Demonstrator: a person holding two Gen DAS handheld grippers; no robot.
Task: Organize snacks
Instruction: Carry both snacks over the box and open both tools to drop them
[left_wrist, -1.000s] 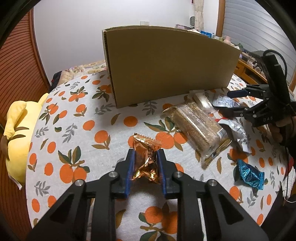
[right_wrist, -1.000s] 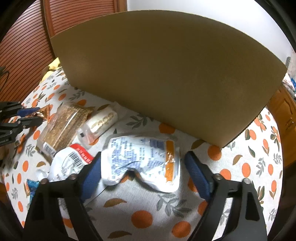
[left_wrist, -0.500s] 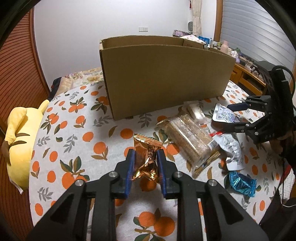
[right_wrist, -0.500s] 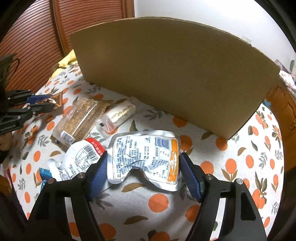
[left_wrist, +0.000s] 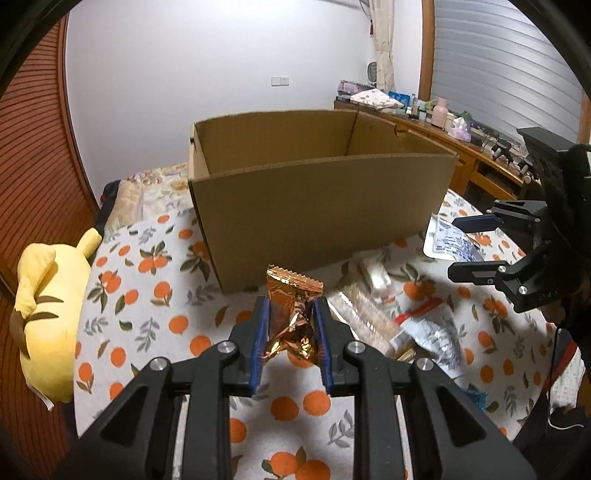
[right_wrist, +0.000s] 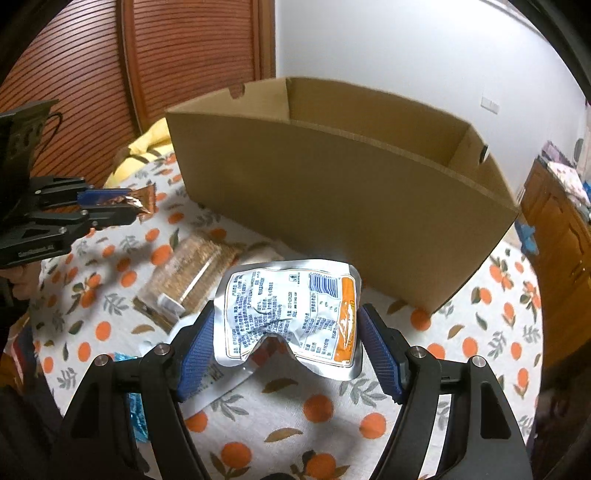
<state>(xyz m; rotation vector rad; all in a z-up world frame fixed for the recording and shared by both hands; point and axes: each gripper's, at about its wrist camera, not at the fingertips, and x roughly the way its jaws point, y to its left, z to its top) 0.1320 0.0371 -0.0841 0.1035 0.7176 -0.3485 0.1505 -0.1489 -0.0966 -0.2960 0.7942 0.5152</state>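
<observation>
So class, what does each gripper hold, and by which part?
Left gripper pinches the copper foil packet by its lower side edges. Right gripper clamps the silver pouch across its side edges.

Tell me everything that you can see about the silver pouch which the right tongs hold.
The silver foil pouch is flat and crinkled, with blue printed text, a blue barcode and an orange band along one side. Its printed face looks toward the right wrist camera. The blue pads of the right tongs press on its two side edges, so it buckles a little and its lower edge arches upward. It is lifted off the orange-print tablecloth, in front of the open cardboard box, which it does not touch.
</observation>
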